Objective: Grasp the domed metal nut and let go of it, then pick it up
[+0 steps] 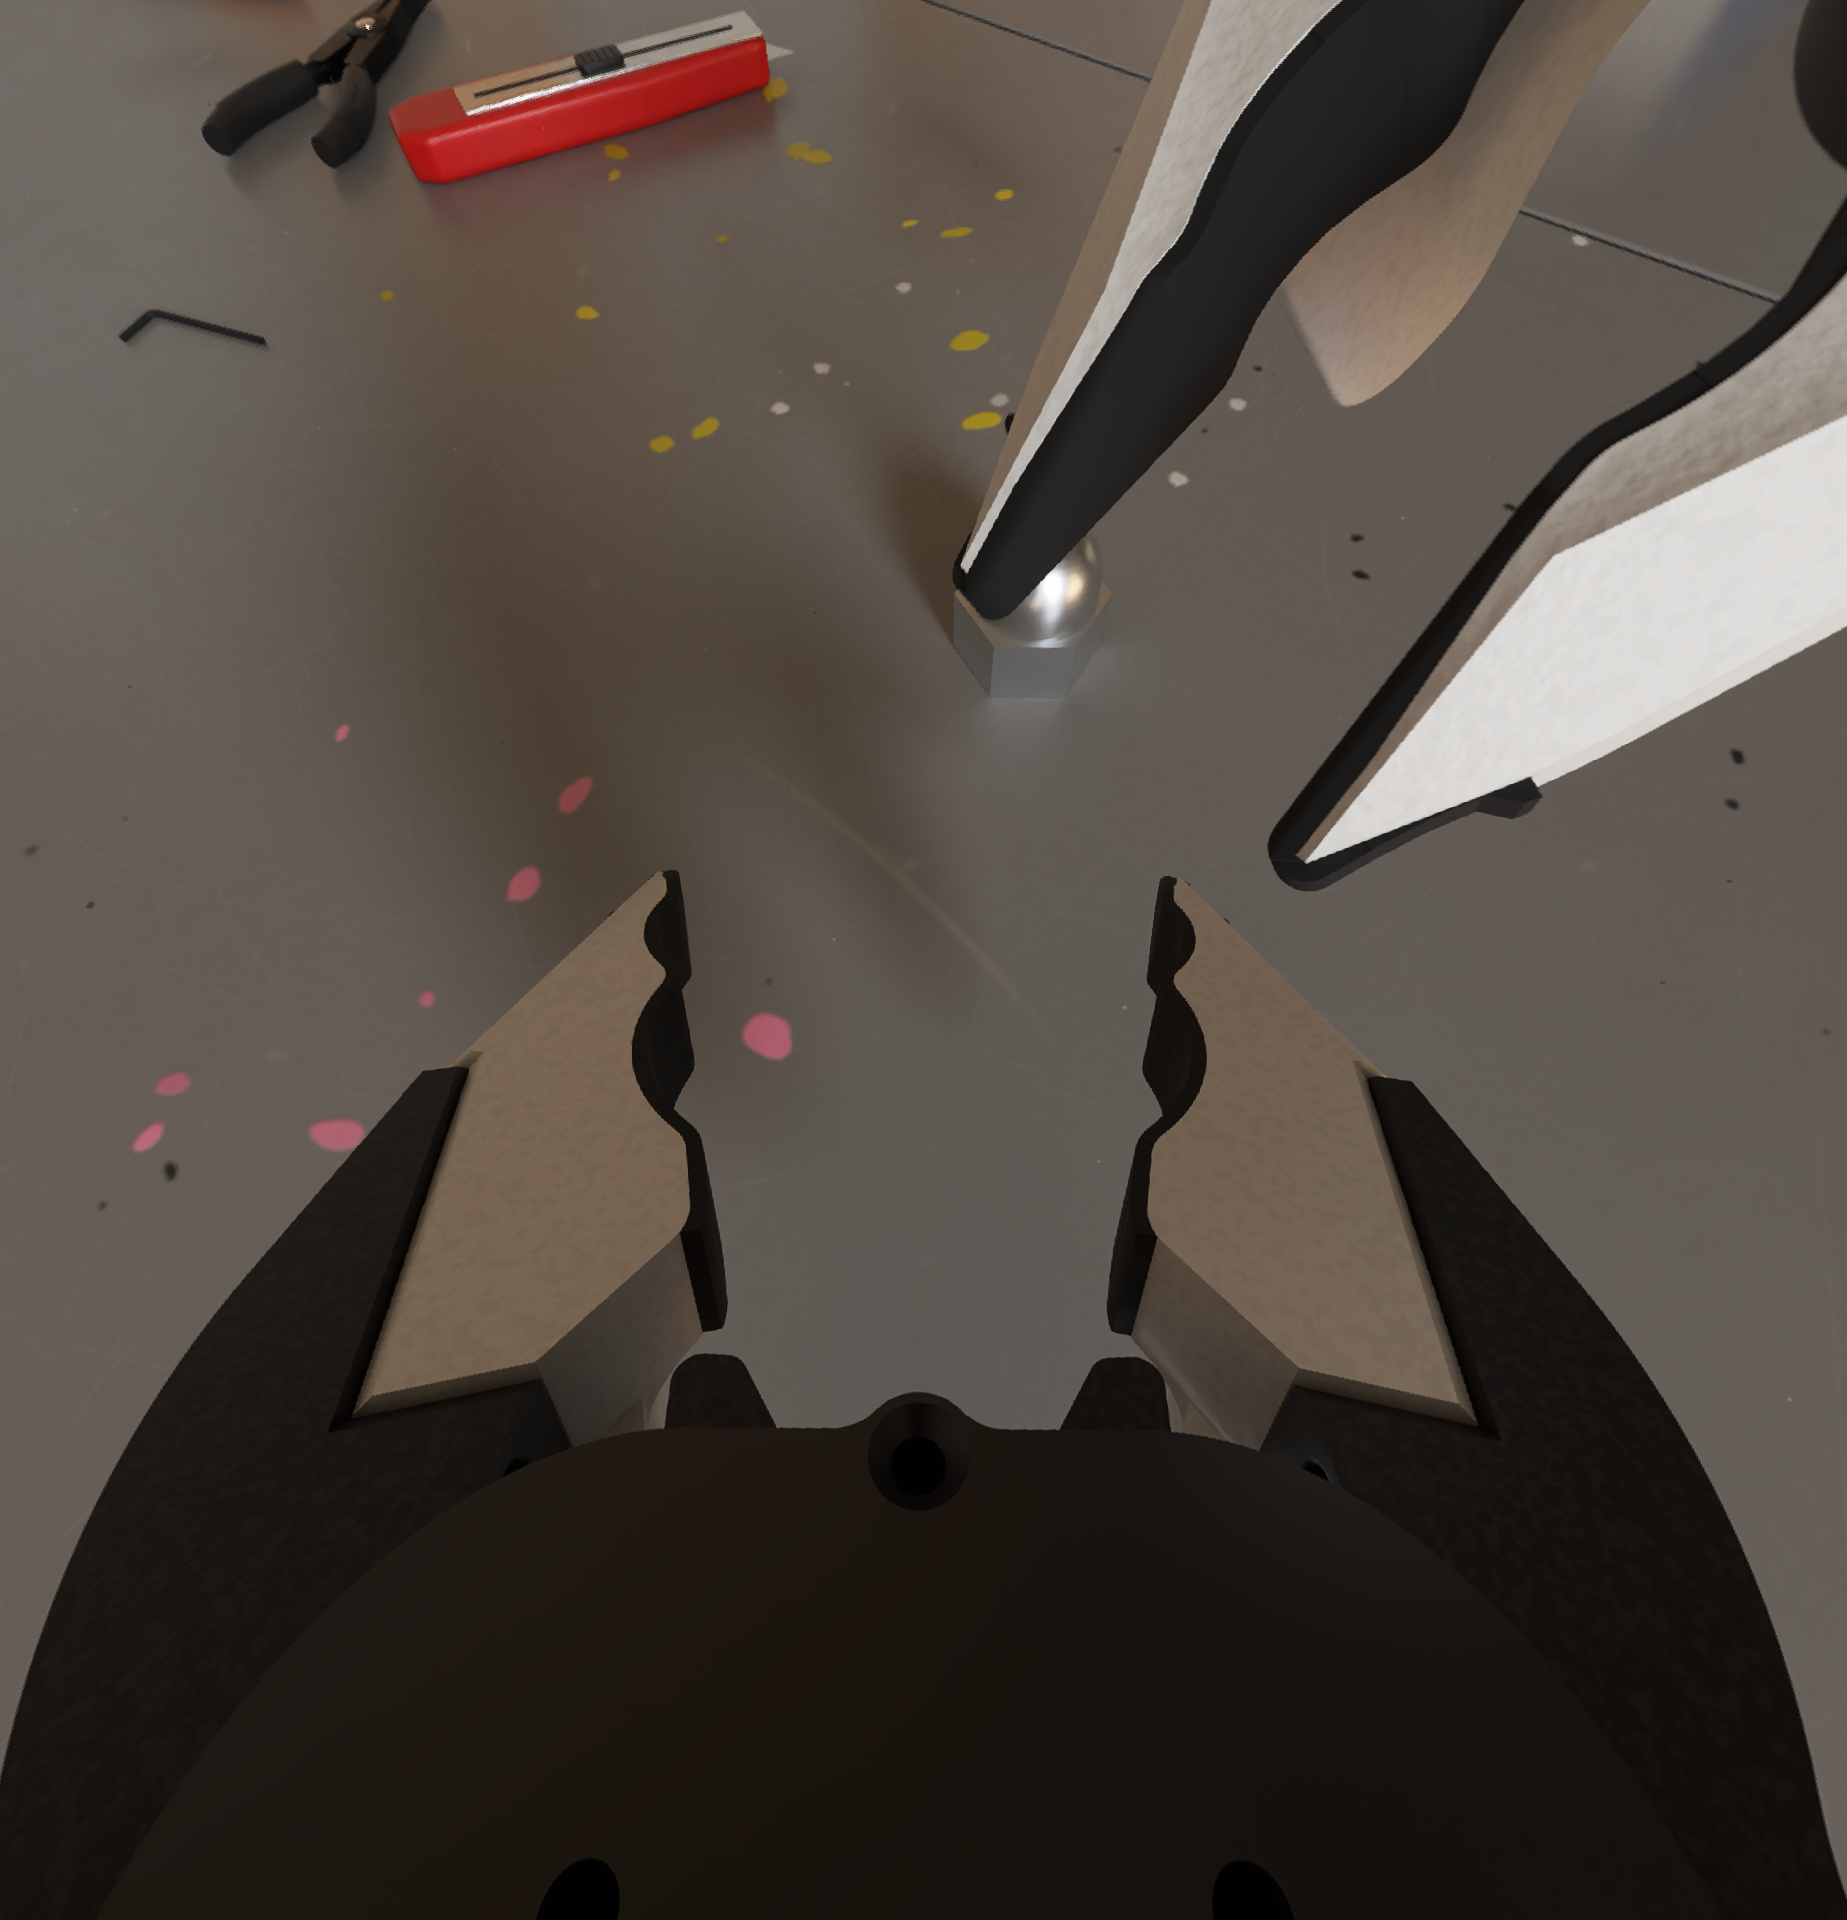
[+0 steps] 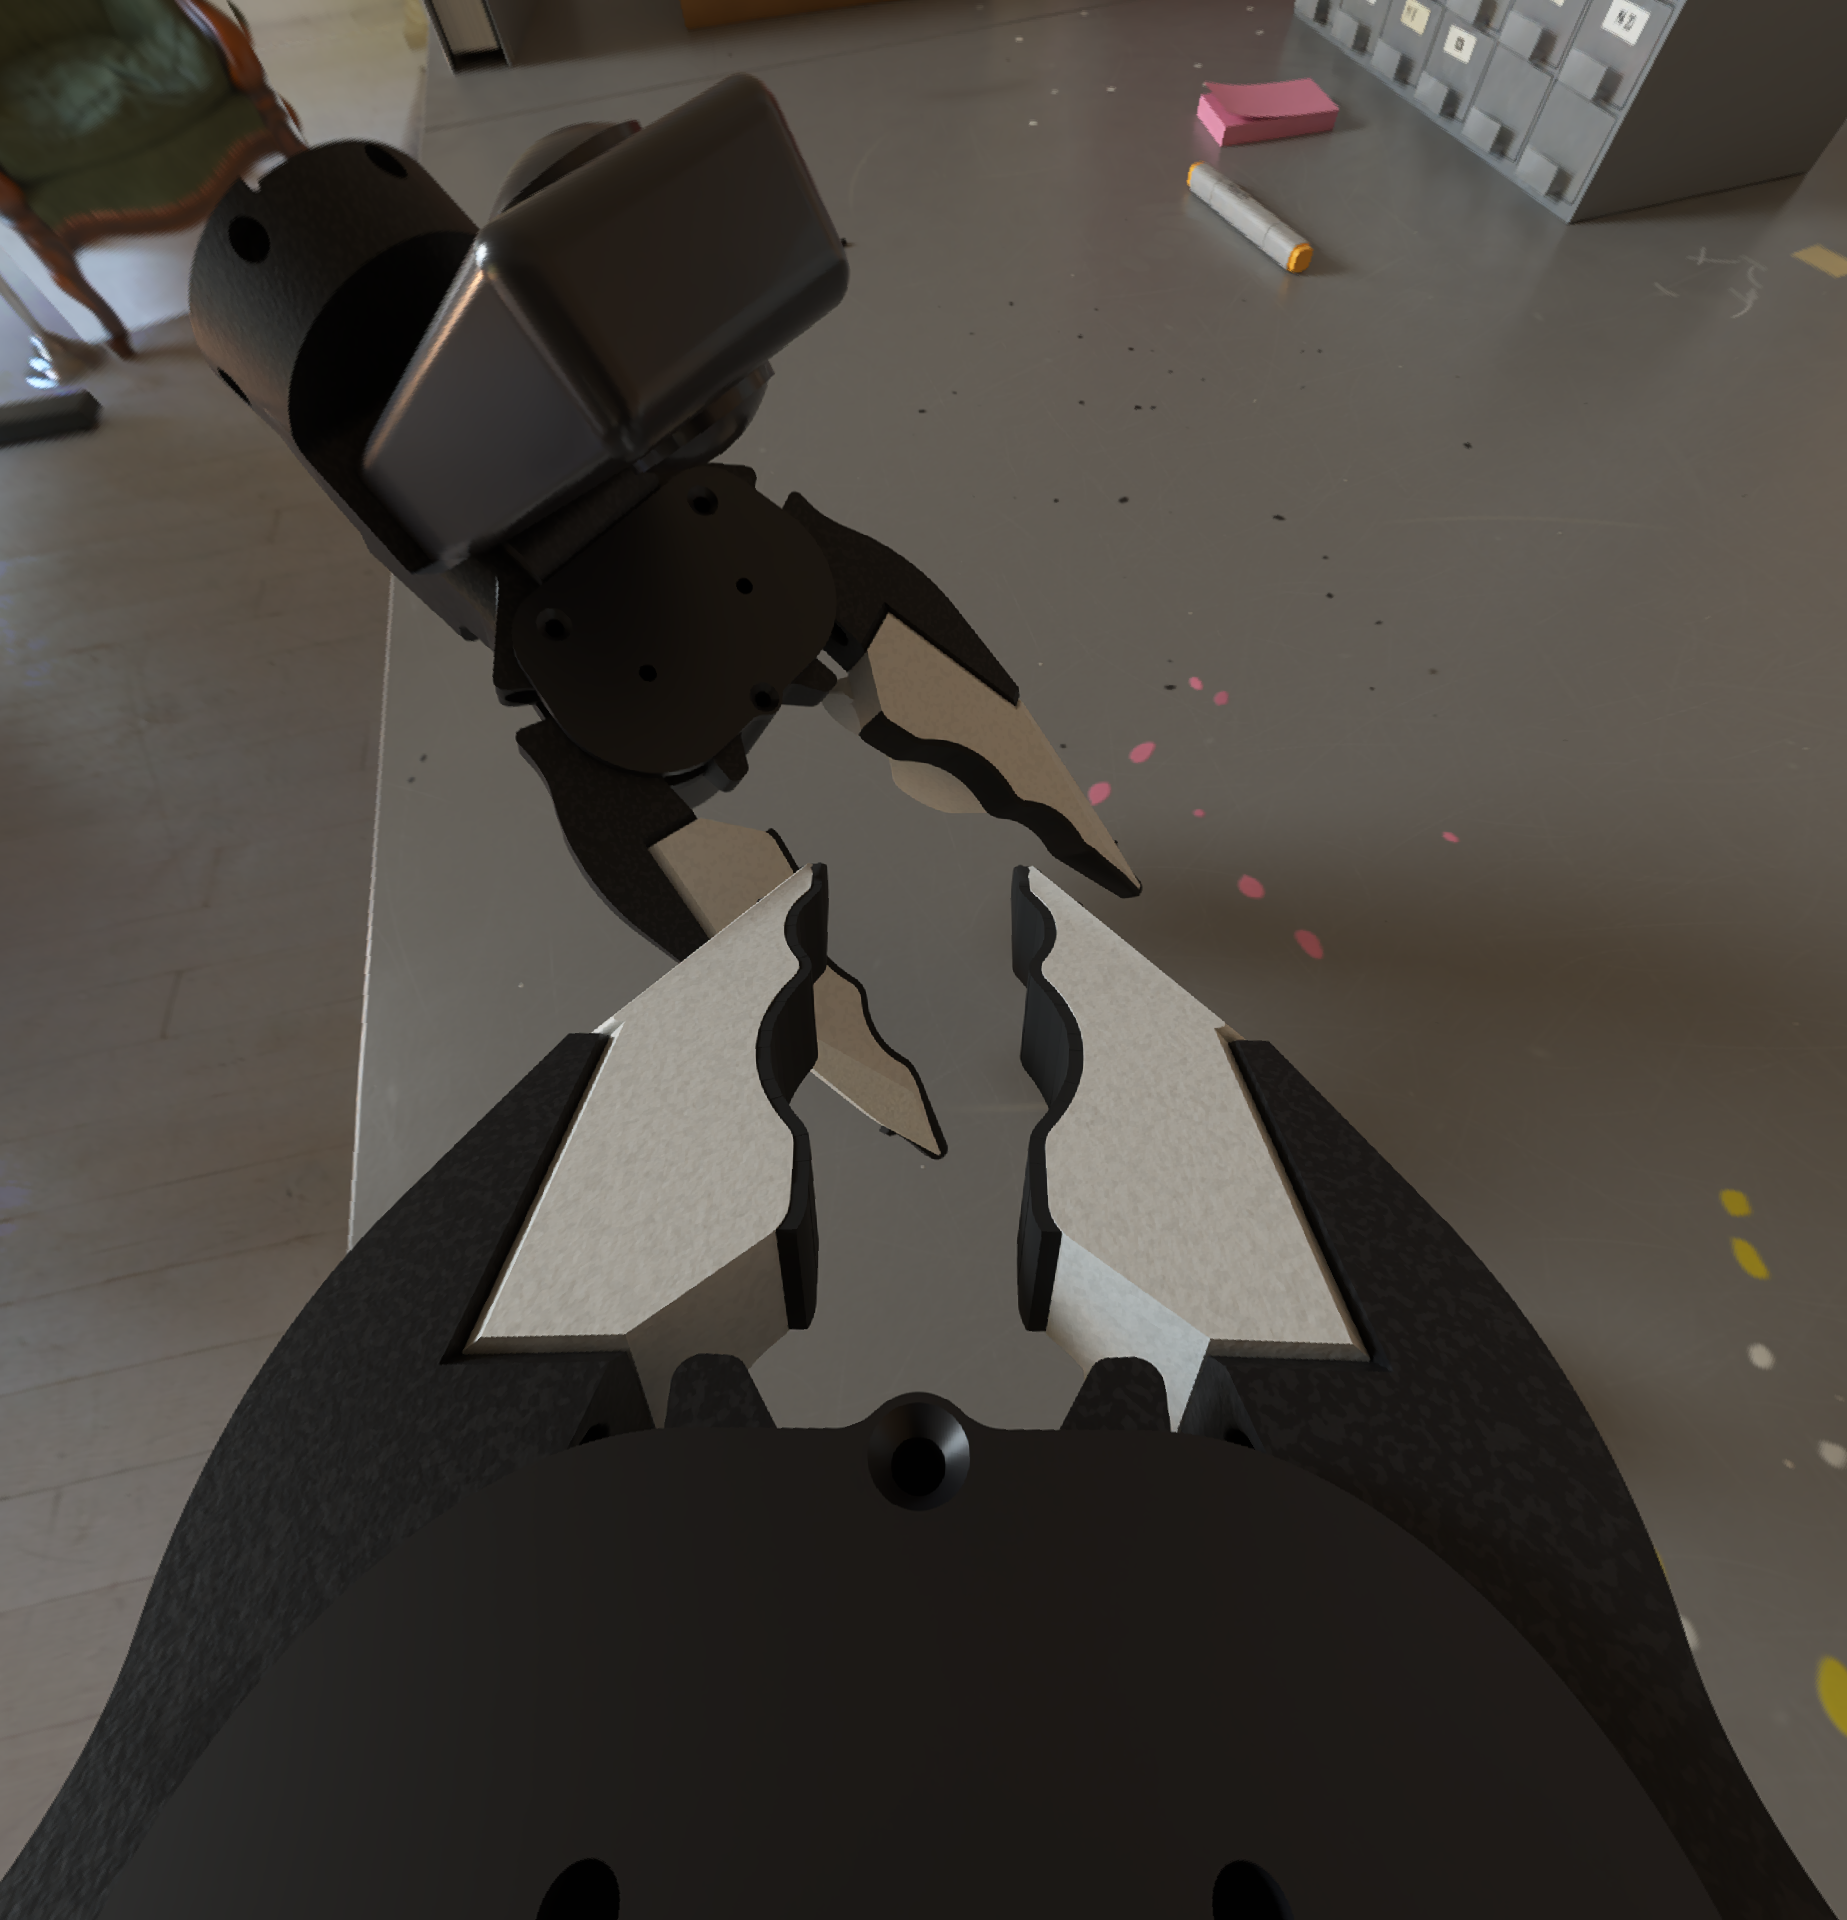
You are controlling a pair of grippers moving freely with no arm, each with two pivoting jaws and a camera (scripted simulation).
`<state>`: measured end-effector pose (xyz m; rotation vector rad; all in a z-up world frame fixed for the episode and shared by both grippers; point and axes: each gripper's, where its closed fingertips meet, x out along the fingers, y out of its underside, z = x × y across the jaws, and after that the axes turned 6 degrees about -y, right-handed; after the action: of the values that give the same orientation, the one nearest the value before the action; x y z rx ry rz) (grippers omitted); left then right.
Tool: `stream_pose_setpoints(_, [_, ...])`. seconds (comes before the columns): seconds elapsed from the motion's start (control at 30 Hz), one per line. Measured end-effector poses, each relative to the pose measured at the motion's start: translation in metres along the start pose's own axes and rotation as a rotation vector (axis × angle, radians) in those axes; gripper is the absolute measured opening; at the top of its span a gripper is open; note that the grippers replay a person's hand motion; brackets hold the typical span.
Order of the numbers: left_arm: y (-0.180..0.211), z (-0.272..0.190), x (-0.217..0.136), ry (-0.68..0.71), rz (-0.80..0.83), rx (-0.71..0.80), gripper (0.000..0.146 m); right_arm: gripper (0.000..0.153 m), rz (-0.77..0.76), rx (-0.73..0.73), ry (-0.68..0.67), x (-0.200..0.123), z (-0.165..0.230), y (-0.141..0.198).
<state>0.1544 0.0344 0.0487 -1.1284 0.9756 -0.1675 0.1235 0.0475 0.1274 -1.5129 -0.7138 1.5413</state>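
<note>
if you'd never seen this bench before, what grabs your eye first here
In the left wrist view, the domed metal nut shines mid-table with one finger of the open right gripper right at its dome, the other finger well apart. Far back left lies a red utility knife beside black pliers. In the right wrist view the left gripper looms open over the grey table, with a pink sticky-note pad far back.

Small white labels sit on the grey drawer cabinet [image 2: 1584, 94], too tiny to read.
</note>
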Motion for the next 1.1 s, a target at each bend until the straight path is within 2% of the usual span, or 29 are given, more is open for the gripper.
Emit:
stream_pose_setpoints(0.23, [-0.004,-0.001,-0.003,0.009,-0.025,-0.009,0.09,0.031,-0.093,0.1,-0.103,-0.003,0.004,-0.01])
stream_pose_setpoints(0.43, [-0.009,-0.001,-0.007,0.014,-0.053,-0.018,0.09,0.033,-0.293,0.209,-0.188,-0.032,-0.004,-0.033])
stream_pose_setpoints(0.5, [-0.011,-0.002,-0.01,0.018,-0.064,-0.009,0.09,0.038,-0.353,0.316,-0.205,-0.038,-0.02,-0.026])
stream_pose_setpoints(0.6, [-0.016,-0.005,-0.013,0.029,-0.086,0.0,0.09,0.042,-0.366,0.546,-0.307,-0.03,-0.043,0.006])
stream_pose_setpoints(0.63, [-0.015,-0.005,-0.012,0.023,-0.076,0.004,0.09,0.04,-0.349,0.607,-0.359,-0.024,-0.045,0.018])
stream_pose_setpoints(0.7, [-0.007,-0.003,-0.007,-0.003,-0.034,0.029,0.089,0.028,-0.371,0.663,-0.418,-0.022,-0.049,0.028])
stream_pose_setpoints(0.77, [0.002,-0.002,-0.005,0.0,-0.012,0.02,0.09,0.025,-0.396,0.633,-0.36,-0.027,-0.054,0.032])
stream_pose_setpoints(0.83, [0.007,-0.003,-0.006,0.011,-0.004,0.006,0.09,0.026,-0.354,0.57,-0.271,-0.035,-0.059,0.039])
stream_pose_setpoints(1.0, [0.016,0.002,-0.017,0.019,0.007,0.007,0.09,0.036,-0.222,0.336,0.11,-0.074,-0.069,0.057])
stream_pose_setpoints(1.1, [0.026,0.009,-0.017,-0.004,0.065,0.021,0.09,0.046,-0.056,0.217,0.306,-0.086,-0.062,0.081])
